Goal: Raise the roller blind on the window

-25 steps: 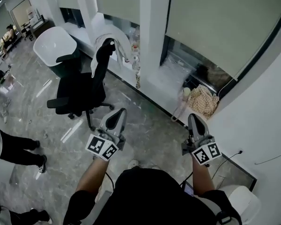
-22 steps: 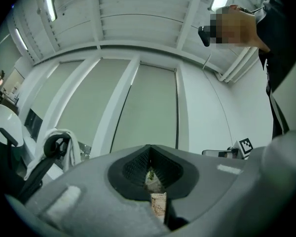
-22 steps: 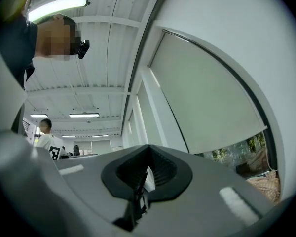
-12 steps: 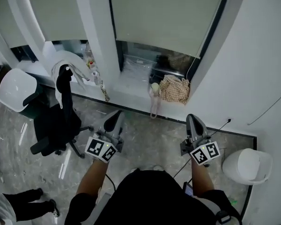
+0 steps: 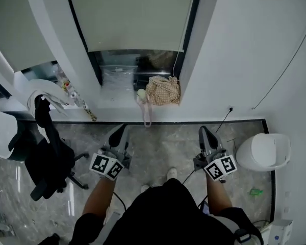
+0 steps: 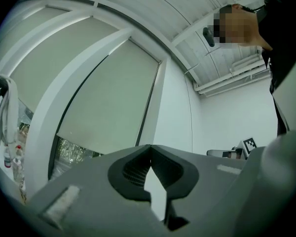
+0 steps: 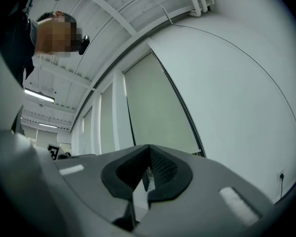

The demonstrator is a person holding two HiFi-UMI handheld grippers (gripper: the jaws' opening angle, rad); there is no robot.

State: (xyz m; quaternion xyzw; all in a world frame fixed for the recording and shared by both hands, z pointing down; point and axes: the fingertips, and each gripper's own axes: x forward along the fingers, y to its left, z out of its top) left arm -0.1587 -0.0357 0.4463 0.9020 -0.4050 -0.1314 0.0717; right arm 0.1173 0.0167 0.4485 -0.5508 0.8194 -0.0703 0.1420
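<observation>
The pale green roller blind point(image 5: 132, 14) hangs lowered over the window straight ahead, leaving a strip of glass point(image 5: 135, 63) bare above the sill. A thin cord point(image 5: 177, 65) hangs by its right frame. My left gripper point(image 5: 118, 130) and right gripper point(image 5: 202, 131) are held low in front of me over the floor, well short of the window, both shut with nothing between the jaws. The left gripper view shows the blind point(image 6: 113, 102) beyond the shut left gripper point(image 6: 149, 147). In the right gripper view the blind point(image 7: 158, 107) stands above the shut right gripper point(image 7: 149, 147).
A beige checked bag point(image 5: 163, 90) lies on the sill. A black office chair point(image 5: 46, 154) draped with white cloth stands at the left. A white bin point(image 5: 262, 152) sits at the right by the white wall point(image 5: 245, 45). A cable runs down from a wall socket point(image 5: 230, 108).
The head view has swung round until the blind is straight ahead; the chair has slid to the left edge and the white bin has come in at the right. Both grippers stay shut.
</observation>
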